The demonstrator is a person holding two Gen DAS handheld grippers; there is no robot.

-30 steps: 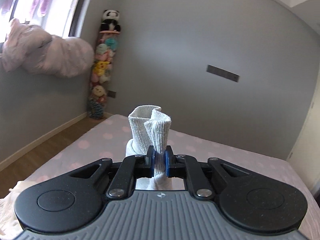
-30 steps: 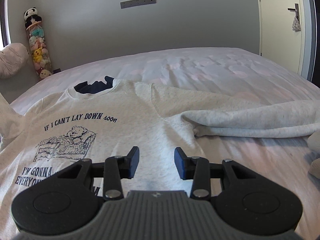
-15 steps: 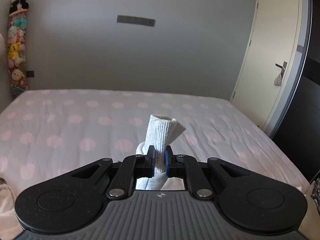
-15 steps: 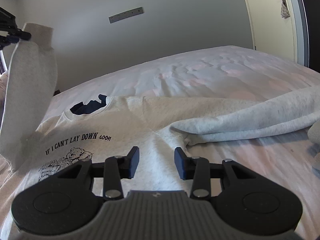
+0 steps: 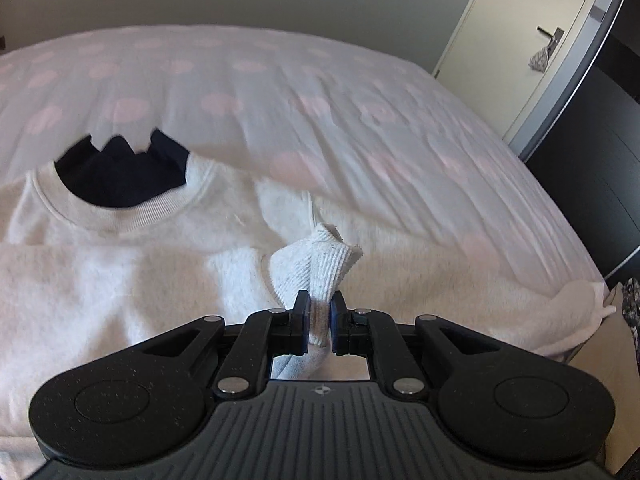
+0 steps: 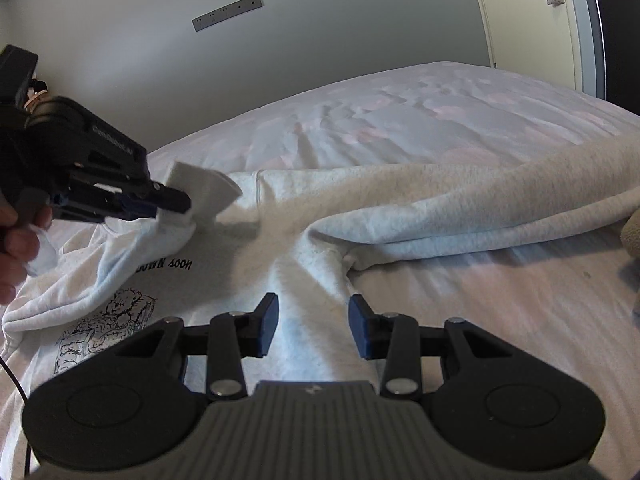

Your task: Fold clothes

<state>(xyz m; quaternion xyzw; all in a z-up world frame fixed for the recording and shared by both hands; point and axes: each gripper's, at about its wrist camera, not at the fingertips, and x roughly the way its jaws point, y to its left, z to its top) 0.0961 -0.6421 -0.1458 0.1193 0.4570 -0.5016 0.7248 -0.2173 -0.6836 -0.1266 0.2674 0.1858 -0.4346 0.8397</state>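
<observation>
2 grippers work over a pale grey sweatshirt [image 6: 280,248] spread face-up on a bed [image 5: 360,92] with a pink-dotted cover. At centre of the left wrist view, the left gripper [image 5: 319,312] is clenched on the ribbed cuff [image 5: 320,264] of 1 sleeve; in the right wrist view that gripper [image 6: 176,202] appears at middle left, holding the sleeve [image 6: 120,264] across the printed chest, just above the lettering. The right gripper [image 6: 313,326] hovers at lower centre of its own frame, jaws released and grasping nothing, above the sweatshirt's body near the armpit. The other sleeve [image 6: 460,216] trails toward the right edge of that frame.

Judging from these views, the step in hand is folding the first sleeve inward. To do it well, the cuff should travel low and level, be laid flat across the chest below the collar [image 5: 120,216], and be let go only once the fabric rests without slack. The free right gripper could pin the shoulder seam so the body does not drag. Sweatshirt fleece is thick; a bunched fold would likely spring back.
</observation>
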